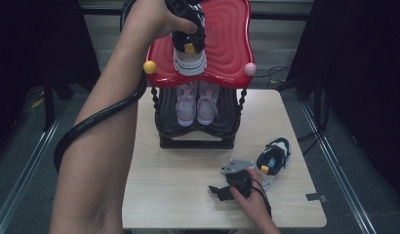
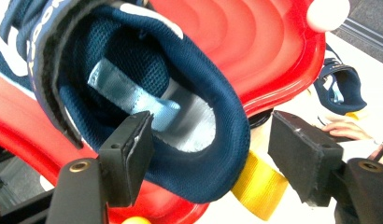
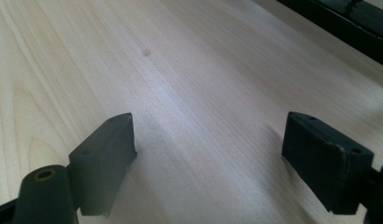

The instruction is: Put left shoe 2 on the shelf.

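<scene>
One navy shoe sat on the glossy, rippled red top shelf of the rack, long axis running front to back, heel and yellow woven pull tab toward the person. Its mesh collar lay between the left gripper's spread fingers, untouched by either pad. The right gripper rested on the pale wood-grain bench, fingers spread on nothing.

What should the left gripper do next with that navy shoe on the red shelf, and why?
Probably lift the left gripper clear. The navy shoe already sits on the red shelf, and the jaws stand open around its heel without pressing it. Its mate waits on the table.
</scene>
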Motion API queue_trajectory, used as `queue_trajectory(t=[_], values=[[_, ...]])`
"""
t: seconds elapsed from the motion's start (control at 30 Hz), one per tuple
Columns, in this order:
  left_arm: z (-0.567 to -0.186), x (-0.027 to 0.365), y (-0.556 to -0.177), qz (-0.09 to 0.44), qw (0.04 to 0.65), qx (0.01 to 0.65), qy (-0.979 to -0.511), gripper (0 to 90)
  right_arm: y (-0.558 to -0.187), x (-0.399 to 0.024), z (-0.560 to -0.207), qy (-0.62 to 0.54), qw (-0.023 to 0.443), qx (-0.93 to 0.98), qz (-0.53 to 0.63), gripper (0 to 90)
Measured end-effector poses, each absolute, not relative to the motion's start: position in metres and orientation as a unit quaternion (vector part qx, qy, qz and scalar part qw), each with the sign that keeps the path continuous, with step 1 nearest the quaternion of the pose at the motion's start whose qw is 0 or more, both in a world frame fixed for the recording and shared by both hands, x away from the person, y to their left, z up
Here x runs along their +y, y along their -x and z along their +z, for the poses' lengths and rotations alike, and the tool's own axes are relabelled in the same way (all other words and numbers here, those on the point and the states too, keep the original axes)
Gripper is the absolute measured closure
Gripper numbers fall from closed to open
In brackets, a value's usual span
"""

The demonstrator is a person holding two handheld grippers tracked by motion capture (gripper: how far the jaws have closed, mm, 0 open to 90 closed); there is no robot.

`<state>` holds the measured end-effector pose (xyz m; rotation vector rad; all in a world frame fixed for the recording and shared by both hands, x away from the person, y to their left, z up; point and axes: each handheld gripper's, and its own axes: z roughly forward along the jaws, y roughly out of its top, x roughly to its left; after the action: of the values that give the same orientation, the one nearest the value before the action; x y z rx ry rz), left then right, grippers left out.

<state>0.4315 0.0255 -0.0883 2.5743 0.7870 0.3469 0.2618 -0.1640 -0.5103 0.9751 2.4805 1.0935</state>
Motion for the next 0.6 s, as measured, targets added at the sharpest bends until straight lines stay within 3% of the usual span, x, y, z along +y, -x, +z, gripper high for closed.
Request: queue_trajectory(t=[0.6], values=[[-0.0827, 0.0293, -0.4249, 0.135, 0.208, 0.282, -0.927, 28.8, -0.2617, -0.1639, -0.5103, -0.336, 0.13, 0.854, 0.376, 16.5]])
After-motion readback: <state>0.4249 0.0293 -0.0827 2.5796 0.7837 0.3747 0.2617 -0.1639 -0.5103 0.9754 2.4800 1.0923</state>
